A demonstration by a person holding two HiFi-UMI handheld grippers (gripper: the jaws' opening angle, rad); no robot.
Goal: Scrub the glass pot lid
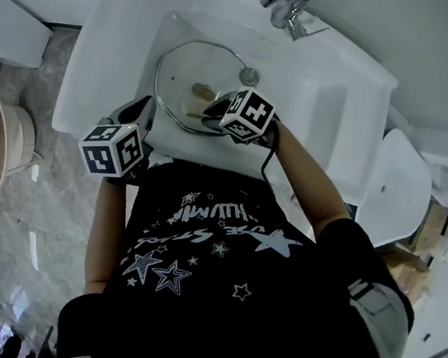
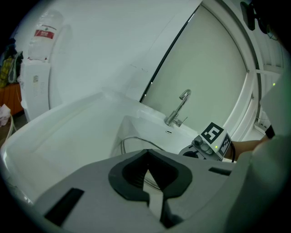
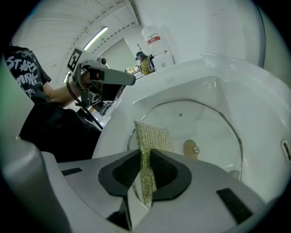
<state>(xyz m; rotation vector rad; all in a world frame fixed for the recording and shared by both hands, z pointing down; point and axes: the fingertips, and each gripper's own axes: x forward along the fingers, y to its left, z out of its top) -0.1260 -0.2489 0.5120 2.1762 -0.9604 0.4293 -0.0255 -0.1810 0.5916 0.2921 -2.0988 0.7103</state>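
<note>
Here the glass lid (image 1: 190, 72) lies just past the right tongs' (image 3: 144, 159) sponge (image 3: 153, 134).

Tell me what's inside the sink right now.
A glass lid lies in the sink, filling most of the basin. The right tongs hold a scrub pad over its near edge. Whatever sits under the pad is hidden.

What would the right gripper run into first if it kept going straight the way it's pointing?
The scrub pad clamped in the right gripper leads, so it would likely press onto the glass lid lying in the sink, near the lid's closer rim. Whether pad and glass touch now is unclear.
</note>
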